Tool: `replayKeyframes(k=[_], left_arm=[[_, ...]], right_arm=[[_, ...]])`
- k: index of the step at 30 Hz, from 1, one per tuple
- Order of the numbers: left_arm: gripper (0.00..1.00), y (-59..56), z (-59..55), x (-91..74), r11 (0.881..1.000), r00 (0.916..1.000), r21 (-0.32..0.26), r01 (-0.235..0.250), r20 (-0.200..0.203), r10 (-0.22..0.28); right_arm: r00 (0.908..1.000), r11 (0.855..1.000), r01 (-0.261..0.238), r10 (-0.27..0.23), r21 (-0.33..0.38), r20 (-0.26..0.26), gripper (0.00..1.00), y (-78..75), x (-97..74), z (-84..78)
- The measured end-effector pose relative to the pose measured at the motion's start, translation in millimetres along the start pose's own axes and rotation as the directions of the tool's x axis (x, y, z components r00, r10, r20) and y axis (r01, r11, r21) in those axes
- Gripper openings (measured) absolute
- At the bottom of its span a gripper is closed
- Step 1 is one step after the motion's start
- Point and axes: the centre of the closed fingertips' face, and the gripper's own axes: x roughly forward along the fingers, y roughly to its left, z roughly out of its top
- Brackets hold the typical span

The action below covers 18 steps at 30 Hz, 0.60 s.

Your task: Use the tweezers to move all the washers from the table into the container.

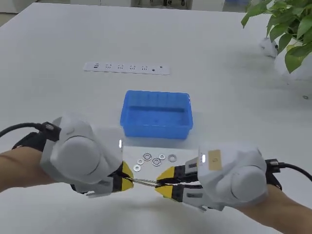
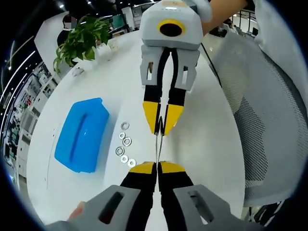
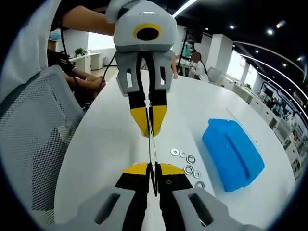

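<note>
Thin metal tweezers (image 1: 144, 182) stretch level between my two grippers, just above the table. My left gripper (image 1: 126, 178) is shut on one end and my right gripper (image 1: 163, 185) is shut on the other. In the left gripper view the tweezers (image 2: 158, 147) run from my own jaws to the right gripper (image 2: 161, 128). In the right gripper view the tweezers (image 3: 151, 144) reach the left gripper (image 3: 149, 129). Several steel washers (image 1: 154, 160) (image 2: 125, 147) (image 3: 189, 164) lie loose on the white table, in front of the blue container (image 1: 156, 129) (image 2: 66, 153) (image 3: 226, 166).
A white power strip (image 1: 126, 68) lies beyond the container. A potted plant (image 1: 287, 29) stands at the far right corner. A mesh chair (image 2: 260, 120) (image 3: 29, 144) is close behind the table edge. People sit in the background.
</note>
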Motion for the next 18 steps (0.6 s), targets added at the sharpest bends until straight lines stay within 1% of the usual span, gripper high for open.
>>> replayKeyframes(k=[5, 6, 9, 12, 13, 15, 17, 18], left_arm=[[0.06, -3.7, 6.6, -8.5, 1.0, 0.9997, 0.007, 0.002, 0.023, -0.002], [0.06, -4.8, 9.6, -9.5, 1.0, 0.9994, 0.005, 0.003, 0.036, -0.003], [0.06, -7.4, 14.6, -9.3, 1.0, 0.9984, -0.001, 0.012, 0.055, -0.012], [0.06, -9.5, 18.9, -8.8, 1.0, 0.9978, 0.007, 0.012, 0.065, -0.013], [0.06, -10.1, 22.3, -8.8, 1.0, 0.9967, 0.003, 0.014, 0.08, -0.014], [0.06, -10.1, 25.5, -8.8, 1.0, 0.9957, -0.003, 0.013, 0.091, -0.013], [0.06, -9.2, 30.1, -8.5, 1.0, 0.9936, -0.007, 0.004, 0.113, -0.003], [0.06, -9.5, 32.7, -8.3, 1.0, 0.9921, -0.019, 0.006, 0.126, -0.004]], right_arm=[[0.9998, 1.0, -0.013, 0.013, -0.016, 0.013, 0.07, 5.1, 1.2, 4.0], [0.9998, 1.0, -0.016, 0.016, -0.021, 0.011, 0.07, 6.4, 2.2, 3.6], [0.9995, 0.999, -0.03, 0.031, -0.033, 0.007, 0.07, 10.8, 4.4, 1.7], [0.9993, 0.999, -0.034, 0.034, -0.025, 0.014, 0.07, 12.5, 4.7, 0.6], [0.9993, 0.999, -0.035, 0.035, -0.023, 0.016, 0.07, 12.9, 4.6, 0.4], [0.9992, 0.999, -0.034, 0.035, -0.019, 0.022, 0.07, 13.5, 4.1, 0.4], [0.999, 0.999, -0.034, 0.034, -0.016, 0.028, 0.07, 13.9, 2.7, 0.8], [0.999, 0.999, -0.032, 0.032, -0.015, 0.031, 0.07, 13.6, 2.2, 0.8]])
